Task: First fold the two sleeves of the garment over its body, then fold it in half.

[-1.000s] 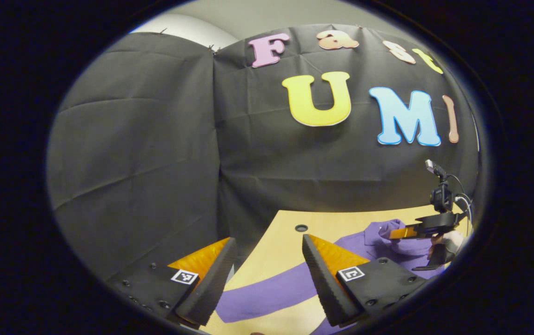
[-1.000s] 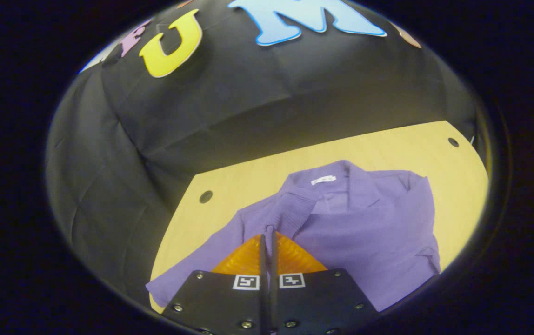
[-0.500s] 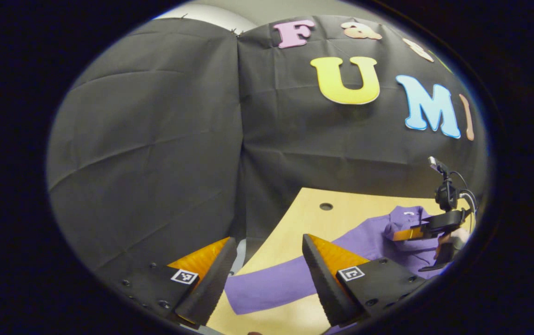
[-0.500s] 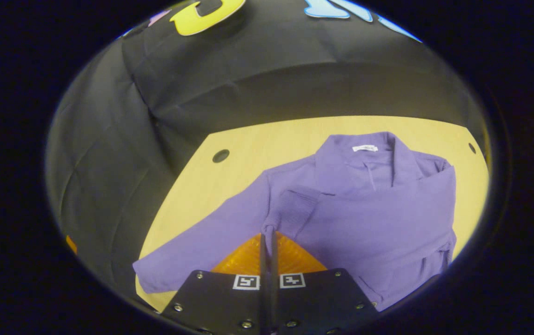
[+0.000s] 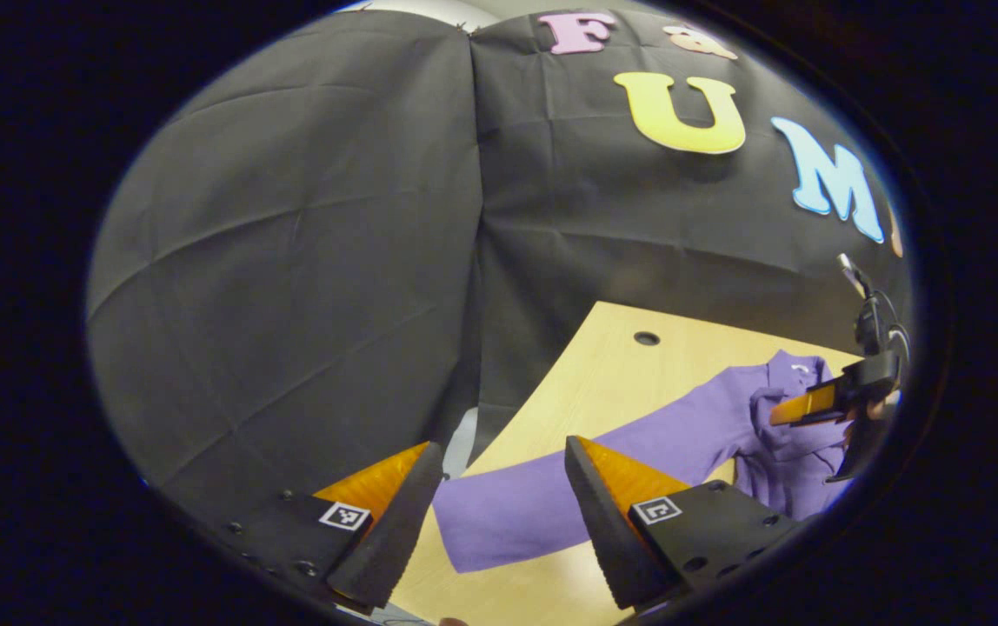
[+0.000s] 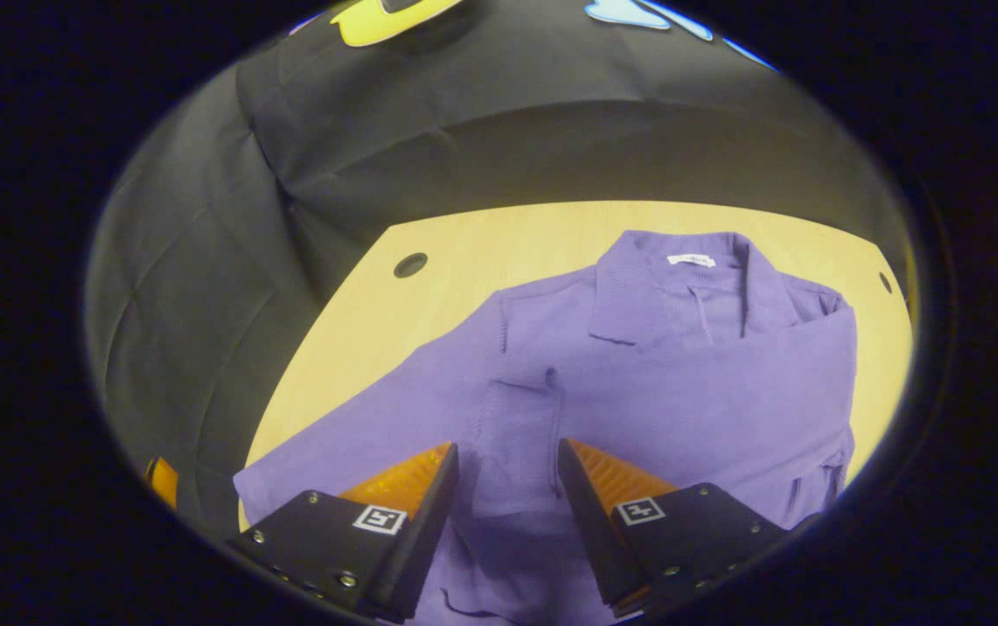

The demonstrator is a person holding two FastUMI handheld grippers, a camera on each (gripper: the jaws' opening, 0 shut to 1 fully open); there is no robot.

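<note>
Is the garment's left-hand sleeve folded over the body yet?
Not yet. In the right gripper view that sleeve lies spread out across the table, while the other sleeve lies across the garment's body.

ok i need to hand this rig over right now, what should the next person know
Right gripper: jaws open, holding nothing, hovering over the sleeve cuff that lies folded across the body of the purple garment.
Left gripper: jaws open, holding nothing, above the other sleeve, which lies stretched out flat on the wooden table.
Done: one sleeve is folded over the body.
Left: grip the outstretched sleeve, fold it over the body, then fold the garment in half.
</note>
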